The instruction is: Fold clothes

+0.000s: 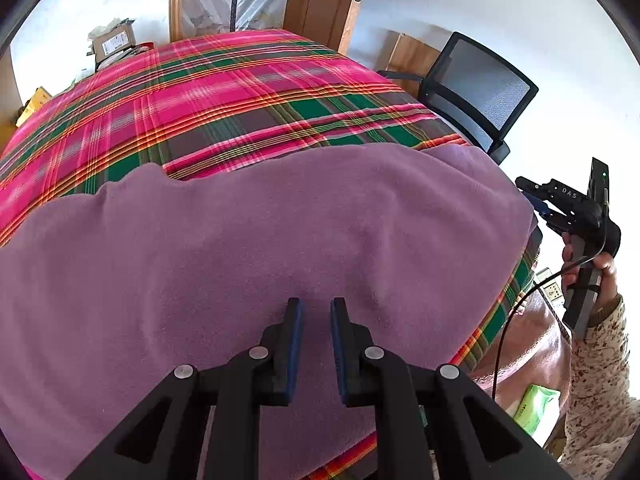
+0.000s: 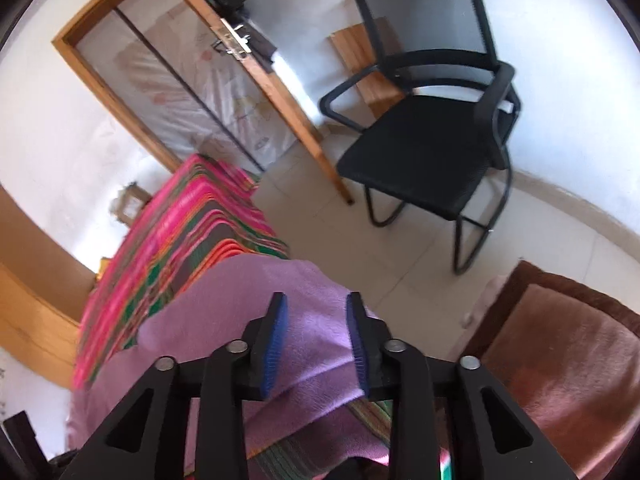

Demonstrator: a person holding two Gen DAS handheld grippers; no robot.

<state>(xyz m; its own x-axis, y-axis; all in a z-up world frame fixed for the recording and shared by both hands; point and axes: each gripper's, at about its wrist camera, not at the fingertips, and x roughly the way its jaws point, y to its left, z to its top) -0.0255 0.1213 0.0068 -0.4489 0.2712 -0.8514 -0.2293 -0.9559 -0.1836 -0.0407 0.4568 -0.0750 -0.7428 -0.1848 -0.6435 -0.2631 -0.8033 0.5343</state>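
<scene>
A purple fleece garment [image 1: 260, 248] is spread flat over the near part of a table covered with a pink, green and orange plaid cloth [image 1: 224, 96]. The left hand-held gripper [image 1: 316, 344] is seen directly above the garment near its front edge, with its blue-padded fingers [image 1: 294, 344] set a narrow gap apart; nothing is held between them, and purple fabric is visible through the gap. Whether the tips touch the fabric cannot be told.

The right hand-held gripper [image 2: 316, 340] is seen at the garment's right corner [image 2: 304, 320], over the table's edge. Its jaws are spread wider, and a raised fold of the purple fabric lies between the blue pads [image 2: 274, 344] without being clamped. In the left wrist view the same tool [image 1: 568, 208] is seen just off the right end of the garment, gripped by a hand [image 1: 600, 276] in a speckled sleeve.

A black mesh chair [image 2: 432, 152] stands on the tiled floor well apart from the table, beside a wooden door [image 1: 324, 0]. A cardboard box [image 1: 114, 40] rests beyond the table's far left corner; its contents cannot be made out. A brown cushioned seat [image 2: 560, 352] is seen near the right of the table.
</scene>
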